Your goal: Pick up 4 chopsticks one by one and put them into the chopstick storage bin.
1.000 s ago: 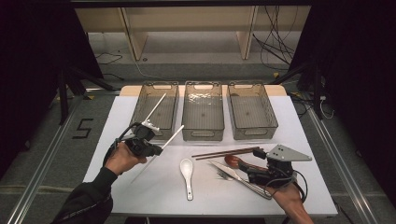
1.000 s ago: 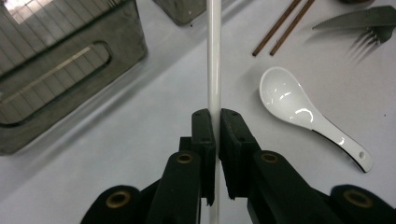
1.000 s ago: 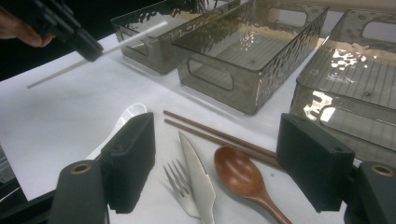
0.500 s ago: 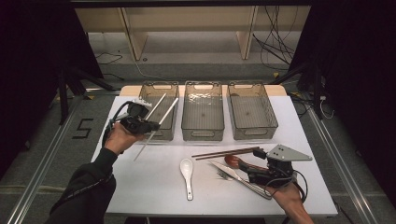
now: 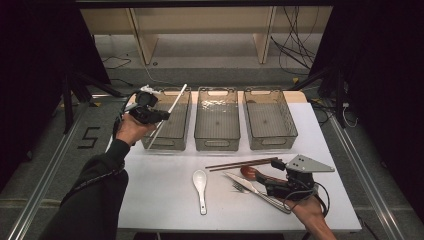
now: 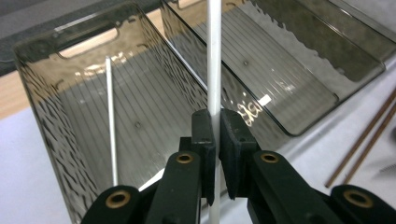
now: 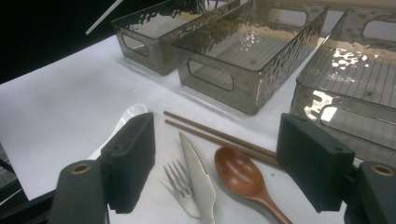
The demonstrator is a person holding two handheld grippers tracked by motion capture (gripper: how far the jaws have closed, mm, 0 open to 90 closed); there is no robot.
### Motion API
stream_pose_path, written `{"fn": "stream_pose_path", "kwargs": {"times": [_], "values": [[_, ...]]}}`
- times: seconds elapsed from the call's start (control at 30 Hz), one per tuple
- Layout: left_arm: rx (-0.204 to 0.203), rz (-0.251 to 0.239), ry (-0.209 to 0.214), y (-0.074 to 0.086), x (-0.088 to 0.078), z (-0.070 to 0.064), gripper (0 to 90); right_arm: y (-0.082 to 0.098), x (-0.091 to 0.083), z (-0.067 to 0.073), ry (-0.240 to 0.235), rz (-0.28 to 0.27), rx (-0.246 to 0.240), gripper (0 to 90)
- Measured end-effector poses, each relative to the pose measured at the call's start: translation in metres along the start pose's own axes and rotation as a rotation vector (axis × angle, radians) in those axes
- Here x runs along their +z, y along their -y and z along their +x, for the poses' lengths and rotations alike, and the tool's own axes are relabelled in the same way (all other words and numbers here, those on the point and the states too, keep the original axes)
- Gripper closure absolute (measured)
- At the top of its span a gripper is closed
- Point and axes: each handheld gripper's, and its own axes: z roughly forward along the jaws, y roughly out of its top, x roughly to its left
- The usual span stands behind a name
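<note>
1. The right tongs (image 5: pixel 277 176) rest wide open and empty on the counter (image 5: pixel 160 185), over a wooden spoon (image 7: pixel 243 179).
2. The left tongs (image 6: pixel 216 140) are closed on a white chopstick (image 6: pixel 214 56), above the left bin (image 5: pixel 167 122).
3. A second white chopstick (image 6: pixel 110 121) lies inside that bin.

Three clear plastic bins (image 5: pixel 217 125) stand side by side on the counter. Two white chopsticks (image 6: pixel 214 60), two brown chopsticks (image 5: pixel 241 163), one white spoon (image 5: pixel 200 182), one brown spoon (image 7: pixel 243 179), one fork (image 7: pixel 183 190), one knife (image 7: pixel 200 179).
</note>
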Motion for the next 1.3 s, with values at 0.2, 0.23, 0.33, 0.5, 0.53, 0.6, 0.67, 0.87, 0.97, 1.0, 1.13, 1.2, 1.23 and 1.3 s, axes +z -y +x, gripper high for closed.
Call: {"fn": "stream_pose_path", "kwargs": {"times": [0.2, 0.23, 0.33, 0.5, 0.53, 0.6, 0.67, 0.87, 0.97, 1.0, 1.13, 1.2, 1.23, 1.3], "values": [[-0.007, -0.025, -0.016, -0.012, 0.006, 0.007, 84.0, 0.0, 0.0, 0.0, -0.002, 0.0, -0.001, 29.2], [-0.008, -0.026, -0.02, -0.013, 0.007, 0.009, 84.1, 0.0, 0.0, 0.0, -0.002, 0.0, -0.001, 29.2], [-0.011, -0.033, -0.023, -0.018, 0.012, 0.013, 84.0, 0.0, 0.0, 0.0, -0.002, -0.001, -0.002, 29.2], [-0.007, -0.038, -0.029, -0.025, 0.018, 0.018, 84.0, 0.0, 0.0, 0.0, -0.005, -0.001, 0.002, 29.2], [-0.004, -0.04, -0.033, -0.027, 0.019, 0.018, 84.0, 0.0, 0.0, 0.0, -0.005, -0.002, 0.002, 29.2], [0.002, -0.043, -0.036, -0.029, 0.02, 0.018, 84.0, 0.0, 0.0, 0.0, -0.004, -0.001, 0.002, 29.2], [0.007, -0.048, -0.043, -0.03, 0.023, 0.018, 84.0, 0.0, 0.0, -0.001, -0.004, -0.002, 0.002, 29.2], [0.023, -0.028, -0.061, -0.03, 0.036, 0.021, 84.0, 0.0, -0.001, 0.0, -0.007, -0.004, 0.0, 29.2], [0.01, -0.032, -0.072, -0.028, 0.039, 0.026, 84.0, 0.0, -0.001, -0.001, -0.006, -0.004, 0.003, 29.2], [0.006, -0.036, -0.076, -0.027, 0.04, 0.028, 84.0, 0.001, -0.001, -0.001, -0.005, -0.004, 0.002, 29.2], [-0.001, -0.037, -0.093, -0.023, 0.043, 0.035, 84.0, 0.001, -0.001, -0.001, -0.006, -0.003, 0.002, 29.2], [-0.009, -0.04, -0.094, -0.022, 0.044, 0.037, 84.0, 0.001, -0.001, -0.001, -0.006, -0.003, 0.002, 29.2], [-0.01, -0.038, -0.093, -0.021, 0.044, 0.038, 84.0, 0.001, -0.001, -0.001, -0.006, -0.003, 0.003, 29.2], [-0.009, -0.038, -0.097, -0.02, 0.046, 0.039, 84.0, 0.0, -0.001, -0.001, -0.007, -0.002, 0.002, 29.2]]}}
